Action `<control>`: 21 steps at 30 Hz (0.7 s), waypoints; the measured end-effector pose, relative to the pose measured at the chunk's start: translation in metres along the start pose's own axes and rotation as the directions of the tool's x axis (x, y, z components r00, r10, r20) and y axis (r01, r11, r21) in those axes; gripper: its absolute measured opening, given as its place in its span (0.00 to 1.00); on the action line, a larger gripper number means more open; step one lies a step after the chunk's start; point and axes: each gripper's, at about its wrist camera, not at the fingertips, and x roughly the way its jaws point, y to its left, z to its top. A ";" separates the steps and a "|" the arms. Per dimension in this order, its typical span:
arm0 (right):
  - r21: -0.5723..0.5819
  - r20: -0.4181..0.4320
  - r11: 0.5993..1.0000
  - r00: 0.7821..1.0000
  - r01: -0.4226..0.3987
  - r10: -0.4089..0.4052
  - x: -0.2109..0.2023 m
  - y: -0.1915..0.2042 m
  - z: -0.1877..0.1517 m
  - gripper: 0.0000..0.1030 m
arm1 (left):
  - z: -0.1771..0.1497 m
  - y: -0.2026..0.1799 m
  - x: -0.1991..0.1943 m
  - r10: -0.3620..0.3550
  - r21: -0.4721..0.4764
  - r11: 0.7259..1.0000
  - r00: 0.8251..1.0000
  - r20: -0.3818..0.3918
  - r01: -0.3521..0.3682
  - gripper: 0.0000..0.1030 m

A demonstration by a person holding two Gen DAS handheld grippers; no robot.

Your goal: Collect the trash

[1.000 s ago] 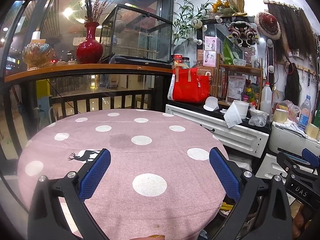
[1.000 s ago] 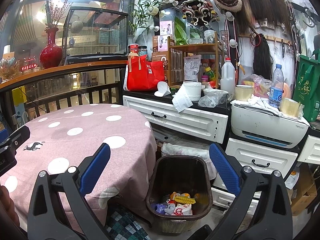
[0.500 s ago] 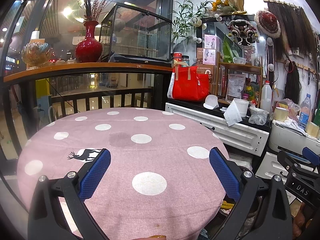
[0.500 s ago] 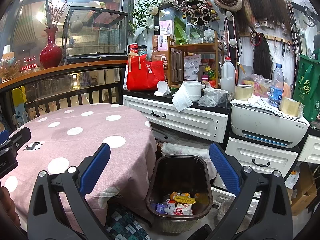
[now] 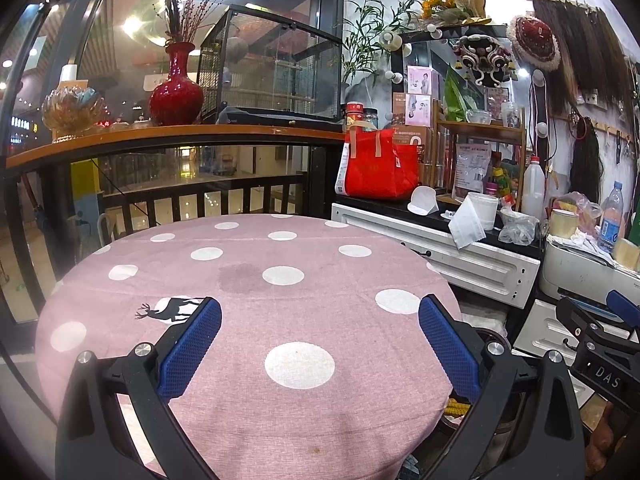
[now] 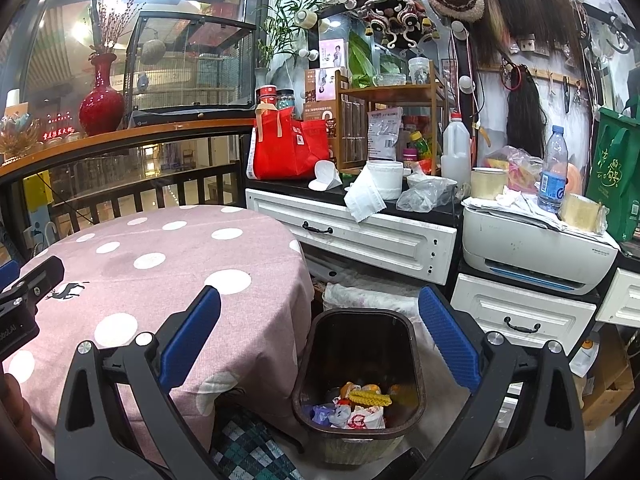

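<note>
A dark brown trash bin [image 6: 416, 364] stands on the floor beside the round table [image 6: 140, 280], with crumpled wrappers and yellow scraps [image 6: 356, 404] at its bottom. My right gripper [image 6: 320, 320] hangs open above the bin's near rim, nothing between its blue pads. My left gripper [image 5: 320, 320] is open over the pink polka-dot tablecloth [image 5: 248, 280], also holding nothing. No loose trash shows on the cloth. The right gripper [image 5: 600, 332] appears at the right edge of the left wrist view; the left gripper [image 6: 24, 296] shows at the left edge of the right wrist view.
A white drawer cabinet [image 6: 360, 236] with a red bag [image 6: 288, 152], paper roll, bottles and a printer [image 6: 536, 248] stands behind the bin. A black railing and wooden ledge with a red vase [image 5: 176, 92] run behind the table. A cardboard box [image 6: 608, 384] sits low at right.
Almost nothing differs: the left wrist view has drifted very slightly, both grippers stay open, and the bin's contents are the same.
</note>
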 end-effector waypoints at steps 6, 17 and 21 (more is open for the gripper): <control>-0.001 -0.003 1.000 1.000 -0.001 0.001 0.000 0.001 0.001 0.95 | 0.000 0.002 0.001 -0.002 -0.004 1.000 1.000 -0.007 0.002 0.95; -0.003 -0.004 1.000 1.000 -0.005 0.005 -0.001 0.002 0.004 0.95 | 0.000 0.002 0.001 -0.003 -0.003 1.000 1.000 -0.008 0.003 0.95; -0.006 -0.004 1.000 1.000 -0.007 0.007 -0.001 0.002 0.005 0.95 | -0.001 0.001 0.001 -0.004 -0.001 1.000 1.000 -0.007 0.004 0.95</control>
